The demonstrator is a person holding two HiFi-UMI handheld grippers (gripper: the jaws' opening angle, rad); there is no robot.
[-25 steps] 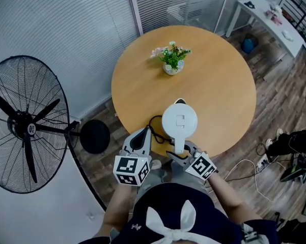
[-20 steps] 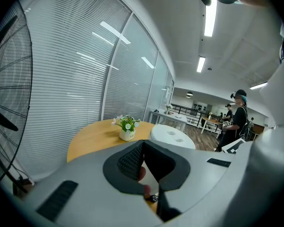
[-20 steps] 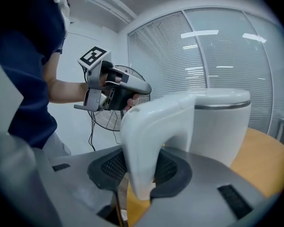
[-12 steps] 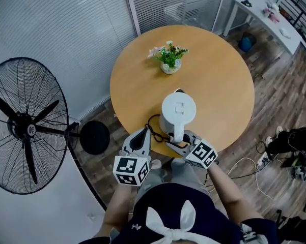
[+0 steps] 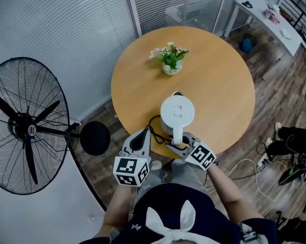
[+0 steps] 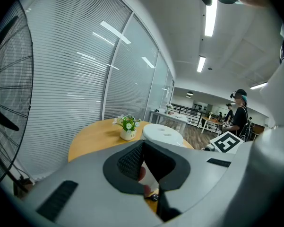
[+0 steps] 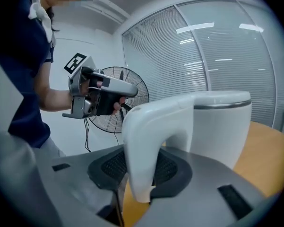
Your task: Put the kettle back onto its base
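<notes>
1. Centrally, a round wooden table (image 5: 214, 80) fills the middle of the head view, with slatted blinds behind it and plank flooring to the right.
2. A black standing fan (image 5: 28, 126) stands on the floor well to the left of the table.
3. The white kettle (image 5: 177, 113) stands upright near the table's near edge, its long axis vertical. The spout points away from the person, towards the plant, and the handle (image 5: 177, 135) points back at the person. Its underside is hidden, so I cannot tell whether a base lies under it.
4. The right gripper (image 5: 181, 145) comes in from the near edge, and its jaws pinch the kettle's handle low down, one pad on each side.
5. The left gripper (image 5: 140, 135) hangs just off the table edge, left of the kettle and apart from it. Its jaws are pressed together at the tips, with nothing between them.
6. A small pot of flowers (image 5: 170, 60) sits on the far half of the table.
7. A black cord (image 5: 154, 122) loops on the table at the kettle's left side.
</notes>
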